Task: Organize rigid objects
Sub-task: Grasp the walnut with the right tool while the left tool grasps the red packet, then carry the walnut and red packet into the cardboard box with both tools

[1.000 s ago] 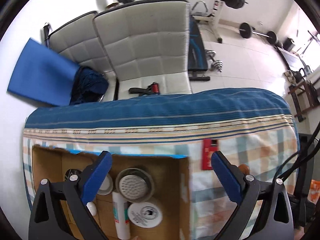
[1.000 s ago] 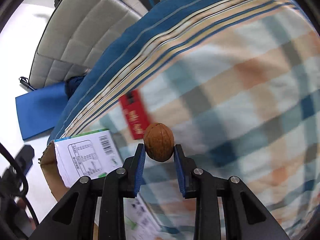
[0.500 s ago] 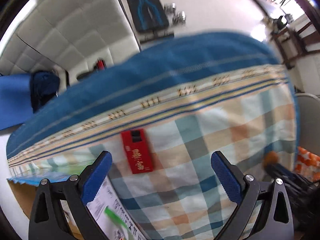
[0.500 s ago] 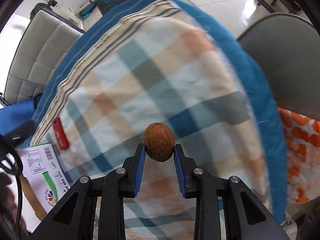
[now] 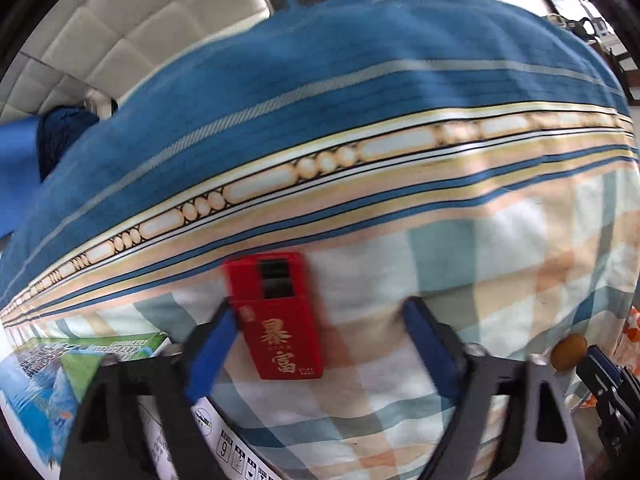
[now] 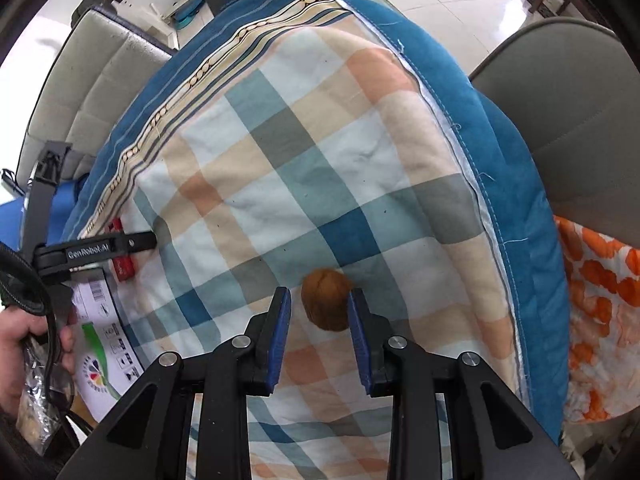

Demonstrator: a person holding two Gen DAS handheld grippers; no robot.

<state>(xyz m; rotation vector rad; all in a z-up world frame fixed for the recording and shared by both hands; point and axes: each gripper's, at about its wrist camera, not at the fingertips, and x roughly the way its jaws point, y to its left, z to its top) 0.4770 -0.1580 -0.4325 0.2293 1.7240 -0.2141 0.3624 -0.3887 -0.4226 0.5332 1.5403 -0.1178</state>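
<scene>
A red flat box with gold characters (image 5: 276, 316) lies on the checked cloth (image 5: 460, 264). My left gripper (image 5: 320, 344) is open around the box's near end, its left pad close beside the box. In the right wrist view a brown walnut (image 6: 325, 305) rests on the cloth between the pads of my right gripper (image 6: 320, 326). The jaws stand open with a gap at the left pad. The walnut also shows at the far right of the left wrist view (image 5: 568, 357). The red box (image 6: 121, 266) shows small under the left gripper (image 6: 132, 243).
A cardboard box with a printed white flap (image 6: 104, 344) stands at the cloth's left; its flap shows in the left wrist view (image 5: 60, 364). White padded seats (image 5: 132, 20) lie beyond the table. A grey chair (image 6: 568, 120) and orange-patterned fabric (image 6: 600, 308) are at the right edge.
My right gripper has opened and let go of the walnut, which now lies on the cloth. My left gripper has moved forward and down over the red box.
</scene>
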